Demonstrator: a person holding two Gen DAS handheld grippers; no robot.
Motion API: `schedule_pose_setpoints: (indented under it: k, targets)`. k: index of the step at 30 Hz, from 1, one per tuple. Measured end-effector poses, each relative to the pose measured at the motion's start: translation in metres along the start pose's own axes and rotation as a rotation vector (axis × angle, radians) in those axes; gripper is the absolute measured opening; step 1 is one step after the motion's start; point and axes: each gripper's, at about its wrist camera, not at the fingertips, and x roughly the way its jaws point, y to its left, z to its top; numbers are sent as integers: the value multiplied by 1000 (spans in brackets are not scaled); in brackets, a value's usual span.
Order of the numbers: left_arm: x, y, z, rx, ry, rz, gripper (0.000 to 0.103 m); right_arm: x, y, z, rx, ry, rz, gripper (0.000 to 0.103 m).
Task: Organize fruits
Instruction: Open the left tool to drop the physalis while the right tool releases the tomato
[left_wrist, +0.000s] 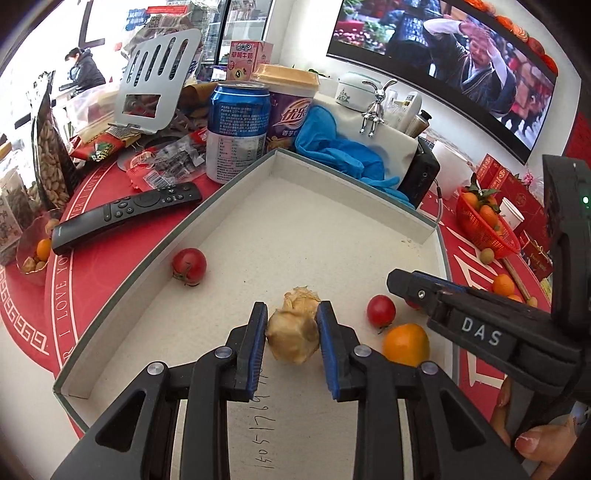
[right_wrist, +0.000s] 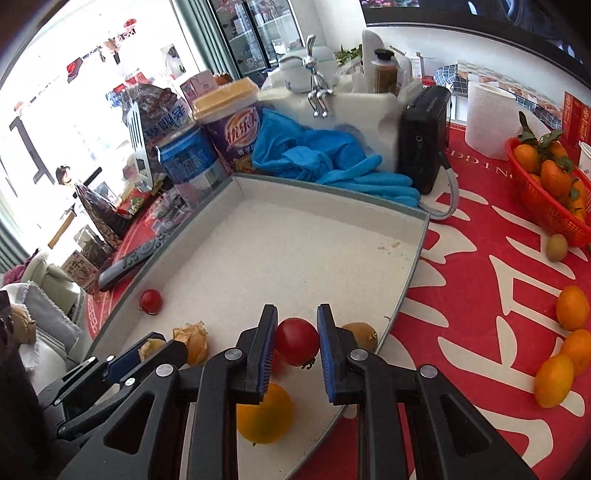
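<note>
A shallow white box lid (left_wrist: 332, 221) lies on the red table. My left gripper (left_wrist: 292, 325) is shut on a tan husked physalis (left_wrist: 293, 339) just above the lid floor; the physalis also shows in the right wrist view (right_wrist: 192, 341). My right gripper (right_wrist: 297, 332) is shut on a red cherry tomato (right_wrist: 297, 341). In the lid lie a small orange (right_wrist: 264, 413), another cherry tomato (left_wrist: 381, 310), a third tomato (left_wrist: 189, 266) at the left wall and a brownish fruit (right_wrist: 360, 334) near the right wall.
A red basket of oranges (right_wrist: 554, 184) stands at the right, with a green fruit (right_wrist: 557, 246) and three loose oranges (right_wrist: 572, 308) on the cloth. Blue gloves (right_wrist: 314, 155), a can (left_wrist: 238, 129), a cup (left_wrist: 291, 110) and a remote (left_wrist: 125, 214) surround the lid.
</note>
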Motion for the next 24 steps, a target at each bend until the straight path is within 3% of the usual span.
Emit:
schedule_pose_setpoints:
  k: [7,8,10,12,14,16,20,24]
  targets:
    - [-2,0,-2,8,-8,-5,36,-8,11,-9,-79,0,-47,23]
    - [-4,1,-1,3,-14,-4,41,-9,11,-7,-77,-12,-50,23]
    - [-9,4,0,-29,-42,-2,75,-12,10,-2,-64,-30,-30,25]
    - [-17,12,2,-82,-93,7,80,-21,10,4,-50,-61,-16,41]
    - [-26,17,5,-119,-131,-13,82,-37,5,9,-31,-129,-39,86]
    - [-32,15,6,-125,-159,-30,84,-56,-3,12,3,-195,-8,103]
    - [-41,-12,4,-35,-175,-112,84,-89,-22,7,56,-250,-36,103]
    - [-48,-50,-5,94,-168,-214,88,-109,-52,-14,97,-236,-126,103]
